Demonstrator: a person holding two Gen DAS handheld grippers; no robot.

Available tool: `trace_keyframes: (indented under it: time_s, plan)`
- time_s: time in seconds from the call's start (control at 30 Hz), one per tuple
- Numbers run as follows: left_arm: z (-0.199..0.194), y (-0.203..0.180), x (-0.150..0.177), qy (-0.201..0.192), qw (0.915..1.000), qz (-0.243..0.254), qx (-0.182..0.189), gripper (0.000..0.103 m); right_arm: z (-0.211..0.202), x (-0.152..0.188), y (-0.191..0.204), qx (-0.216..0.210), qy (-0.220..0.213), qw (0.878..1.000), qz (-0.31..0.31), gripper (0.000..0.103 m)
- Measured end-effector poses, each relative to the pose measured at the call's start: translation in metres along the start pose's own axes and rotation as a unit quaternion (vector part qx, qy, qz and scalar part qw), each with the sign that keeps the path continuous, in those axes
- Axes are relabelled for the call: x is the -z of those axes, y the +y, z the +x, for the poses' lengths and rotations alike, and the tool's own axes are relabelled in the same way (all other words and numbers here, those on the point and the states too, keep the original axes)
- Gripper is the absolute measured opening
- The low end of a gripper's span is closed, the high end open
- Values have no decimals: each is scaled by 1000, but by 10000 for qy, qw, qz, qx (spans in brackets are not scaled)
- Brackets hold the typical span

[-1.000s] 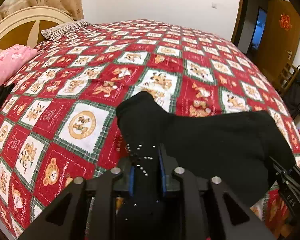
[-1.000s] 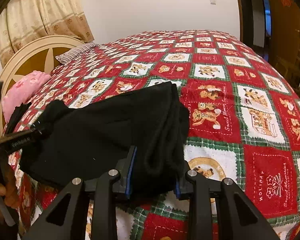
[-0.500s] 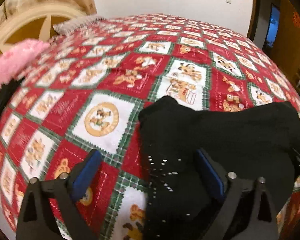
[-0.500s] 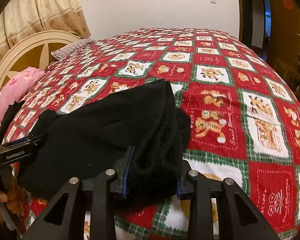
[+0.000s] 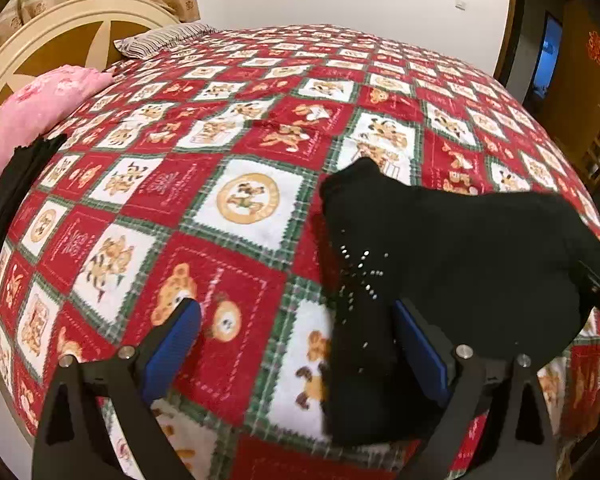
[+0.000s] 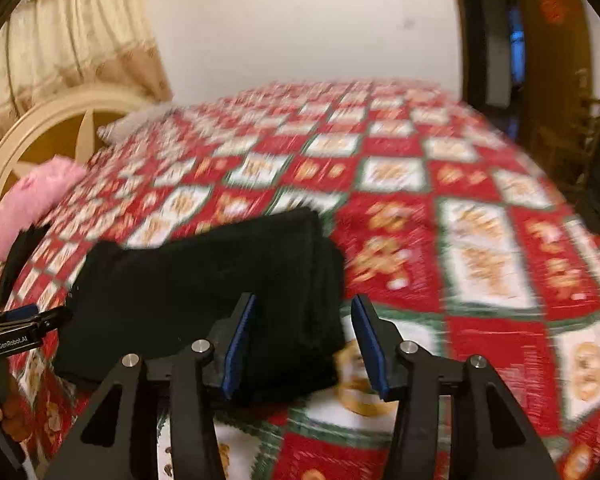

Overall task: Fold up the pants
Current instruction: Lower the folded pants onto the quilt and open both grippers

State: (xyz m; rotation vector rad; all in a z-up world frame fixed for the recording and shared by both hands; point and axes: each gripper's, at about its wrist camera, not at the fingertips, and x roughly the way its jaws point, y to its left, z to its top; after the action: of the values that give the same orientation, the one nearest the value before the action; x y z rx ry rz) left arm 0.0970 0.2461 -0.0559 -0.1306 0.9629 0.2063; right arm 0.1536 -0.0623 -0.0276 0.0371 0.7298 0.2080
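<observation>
The folded black pants (image 5: 452, 264) lie as a compact bundle on the red patterned bedspread (image 5: 228, 200) near its front edge. My left gripper (image 5: 304, 340) is wide open, its right blue pad beside the bundle's left end, nothing held. In the right wrist view, which is motion-blurred, the pants (image 6: 228, 276) lie front left. My right gripper (image 6: 304, 344) is open, with the bundle's right edge between its fingers but not clamped. The left gripper (image 6: 16, 328) shows at the left edge there.
A pink pillow (image 5: 32, 112) and a striped pillow (image 5: 160, 38) lie by the cream headboard (image 5: 60, 28). Another black garment (image 5: 16, 188) lies at the bed's left edge. A wooden door (image 5: 580, 76) and a chair (image 5: 598, 160) stand to the right.
Both grippers have let go of the pants: the left opened first and widened, the right opened in the last half second and is lifting away. The bundle rests on the bed.
</observation>
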Motion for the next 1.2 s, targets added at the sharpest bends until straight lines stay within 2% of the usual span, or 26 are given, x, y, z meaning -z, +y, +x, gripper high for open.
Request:
trace_keyframes:
  time_s: [0.07,0.13,0.17,0.2,0.27,0.37,0.43,0.6,0.67,0.77,0.9,1.07,1.2]
  plan:
    - [-7,2,-3,-117,9999,-6,-90,98,-18,-3,1,173,-355,9992,-22,50]
    - [-12,0,-10,-234,9996,40,-133,97,-24,-11,6,124,-534,9985,-78,50]
    - [-14,-3,-14,-301,9995,62,-111,97,-22,-17,14,47,-520,9984,-234,47]
    - [-15,-7,-19,-355,9993,85,-65,97,-16,-21,22,14,-443,9980,-440,33]
    - [-15,-18,-27,-412,9991,132,-12,97,6,-27,38,-50,-147,9968,-784,24]
    - [-11,-39,-36,-504,9985,210,-8,97,43,-29,42,-111,255,9970,-720,24]
    - [-1,-53,-42,-483,9985,218,132,97,66,-25,38,-76,481,9970,-595,24]
    - [38,-68,-43,-66,9997,226,43,98,82,-24,40,96,453,9962,-739,25]
    - [43,-64,-42,-31,9998,69,156,103,88,-25,42,148,420,9957,-812,25]
    - [50,-54,-44,77,9993,-168,340,103,94,-26,47,298,382,9938,-1002,27]
    - [49,-57,-42,63,9993,-153,349,103,83,-30,42,142,348,9956,-856,27]
    - [35,-59,-37,-58,9998,150,115,103,28,-17,33,-87,-29,9985,-537,27]
    - [16,-59,-26,-138,9993,243,233,103,15,6,30,-129,243,9984,-491,29]
